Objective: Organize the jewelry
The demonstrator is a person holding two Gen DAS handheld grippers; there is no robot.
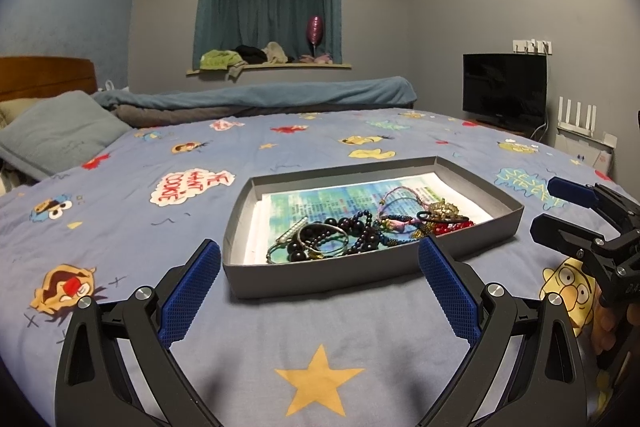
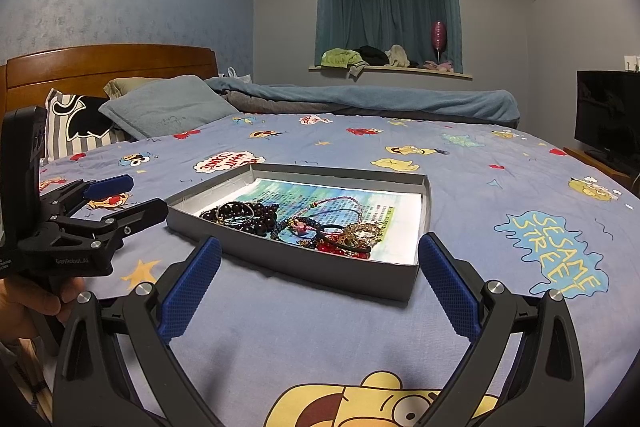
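Left gripper (image 1: 320, 283) jaws apart, empty, hovering over bedspread (image 1: 320, 347). Right gripper (image 2: 320, 283) same. Grey tray (image 1: 304, 279) dead ahead of both, neither clearly nearer. Tangled jewelry (image 1: 360, 231) along tray's near edge, long axis left-right.

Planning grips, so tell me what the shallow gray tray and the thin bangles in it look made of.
Shallow gray tray: likely cardboard, matte, with thin folded walls and sharp corners. Thin bangles: probably metal, with a silvery shine and a rigid round shape.
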